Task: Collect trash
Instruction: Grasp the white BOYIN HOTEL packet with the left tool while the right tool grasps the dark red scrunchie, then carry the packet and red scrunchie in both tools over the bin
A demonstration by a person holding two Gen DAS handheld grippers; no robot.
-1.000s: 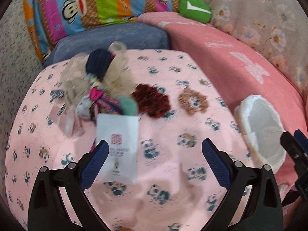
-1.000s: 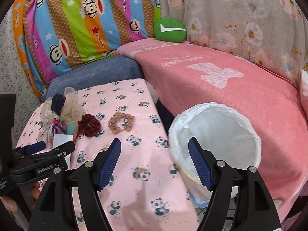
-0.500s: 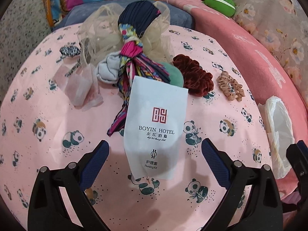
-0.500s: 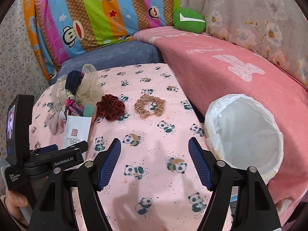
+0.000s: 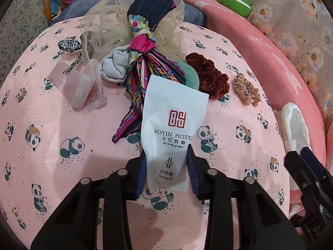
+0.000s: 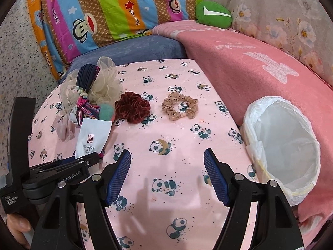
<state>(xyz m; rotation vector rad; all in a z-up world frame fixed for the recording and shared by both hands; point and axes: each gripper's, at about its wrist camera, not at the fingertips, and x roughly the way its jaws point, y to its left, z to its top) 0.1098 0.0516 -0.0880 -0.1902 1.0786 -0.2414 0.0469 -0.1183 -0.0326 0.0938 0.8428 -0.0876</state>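
Pink panda-print cloth covers the surface before us; our white hotel packet lies on it, its far end against the heap of hair ties; we judge it light, thin, crinkly, best pinched at its near end; our left gripper is closing there, pads pressing its edges; our right gripper stands apart, empty; beyond the cloth's edge, well apart from the packet, the white-lined bin looks empty.
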